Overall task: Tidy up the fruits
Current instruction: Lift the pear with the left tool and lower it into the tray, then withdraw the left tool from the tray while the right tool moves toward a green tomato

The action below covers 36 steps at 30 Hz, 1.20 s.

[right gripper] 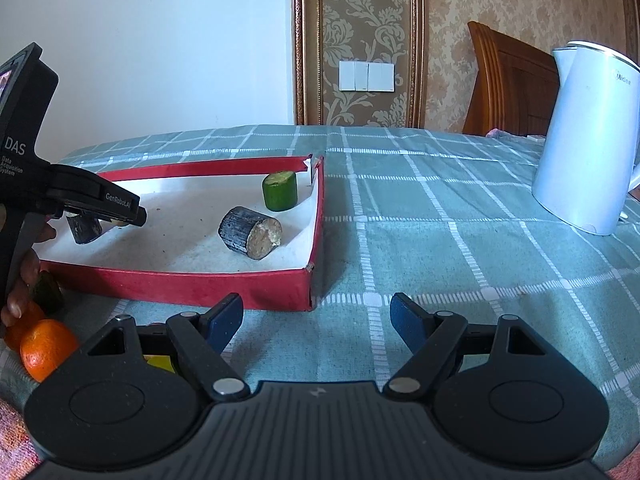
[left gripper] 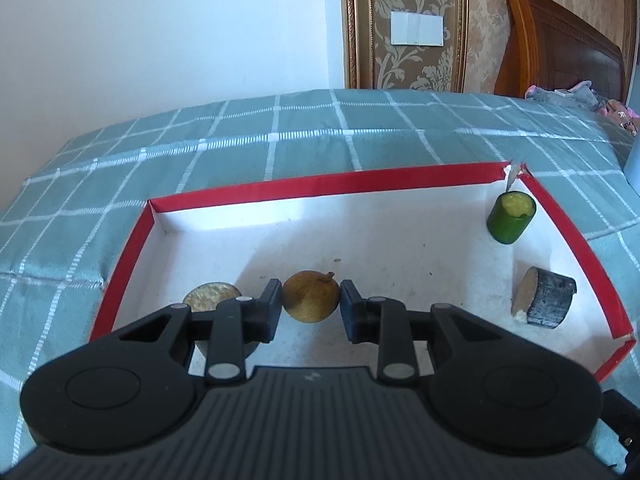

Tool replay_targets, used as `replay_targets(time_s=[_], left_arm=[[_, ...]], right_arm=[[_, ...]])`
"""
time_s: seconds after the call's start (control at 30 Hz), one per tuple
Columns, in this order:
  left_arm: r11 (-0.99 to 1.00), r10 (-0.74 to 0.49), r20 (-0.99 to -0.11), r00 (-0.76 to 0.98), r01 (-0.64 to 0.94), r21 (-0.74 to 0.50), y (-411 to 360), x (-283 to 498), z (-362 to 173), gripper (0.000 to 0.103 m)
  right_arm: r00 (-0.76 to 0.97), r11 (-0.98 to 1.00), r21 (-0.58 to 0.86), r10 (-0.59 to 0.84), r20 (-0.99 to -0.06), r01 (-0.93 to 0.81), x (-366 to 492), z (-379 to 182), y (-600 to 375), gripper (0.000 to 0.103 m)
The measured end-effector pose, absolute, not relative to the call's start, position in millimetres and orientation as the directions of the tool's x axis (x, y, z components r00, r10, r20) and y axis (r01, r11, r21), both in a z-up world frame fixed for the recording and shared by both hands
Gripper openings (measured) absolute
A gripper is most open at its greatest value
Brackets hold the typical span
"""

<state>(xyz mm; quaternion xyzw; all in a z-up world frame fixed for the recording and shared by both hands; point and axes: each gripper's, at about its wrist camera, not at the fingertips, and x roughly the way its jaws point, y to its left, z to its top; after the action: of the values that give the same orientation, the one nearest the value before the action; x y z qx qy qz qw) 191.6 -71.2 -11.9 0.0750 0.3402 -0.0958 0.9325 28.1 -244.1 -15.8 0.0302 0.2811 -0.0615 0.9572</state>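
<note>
- Here the left gripper reaches into the red box, and its two blue-padded fingers press both sides of a round brown fruit, which sits on or just above the white floor near the front.
- Just left of that fruit, partly behind the left finger, stands a dark cut piece with a pale top.
- At the far right corner of the box stands a green cut cylinder, upright, close to the torn corner.
- Nearer along the right wall lies a dark bark-like cylinder on its side, pale cut face showing.
- The right gripper hangs over the green checked cloth just outside the box's near right corner, jaws spread wide with nothing between them.
- Beside the box's front wall, at the left, sit an orange tangerine and a dark green fruit.
- A white kettle stands well apart on the right.
</note>
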Motion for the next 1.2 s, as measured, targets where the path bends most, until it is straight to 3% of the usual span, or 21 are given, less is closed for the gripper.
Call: replay_targets(time_s=[0.17,0.27,0.33,0.53,1.2], left_arm=[[0.969,-0.12,-0.663,0.739,0.233,0.085,-73,194,-13,0.029],[0.968,-0.111,-0.665,0.739,0.231,0.096,-74,194,-13,0.035],[0.969,-0.106,-0.666,0.738,0.227,0.097,-74,194,-12,0.052],[0.969,-0.085,-0.628,0.773,0.212,0.13,-67,180,-4,0.076],[0.982,-0.112,-0.487,0.866,0.17,0.077,11,39,10,0.091]], right_arm=[[0.834,0.991,0.022,-0.101,-0.542,0.134,28,-16,-244,0.081],[0.834,0.991,0.023,-0.101,-0.543,0.134,28,-16,-244,0.081],[0.833,0.991,0.022,-0.102,-0.544,0.136,28,-16,-244,0.081],[0.83,0.99,0.024,-0.104,-0.547,0.14,30,-17,-245,0.081],[0.833,0.989,0.024,-0.107,-0.543,0.143,27,-19,-246,0.081]])
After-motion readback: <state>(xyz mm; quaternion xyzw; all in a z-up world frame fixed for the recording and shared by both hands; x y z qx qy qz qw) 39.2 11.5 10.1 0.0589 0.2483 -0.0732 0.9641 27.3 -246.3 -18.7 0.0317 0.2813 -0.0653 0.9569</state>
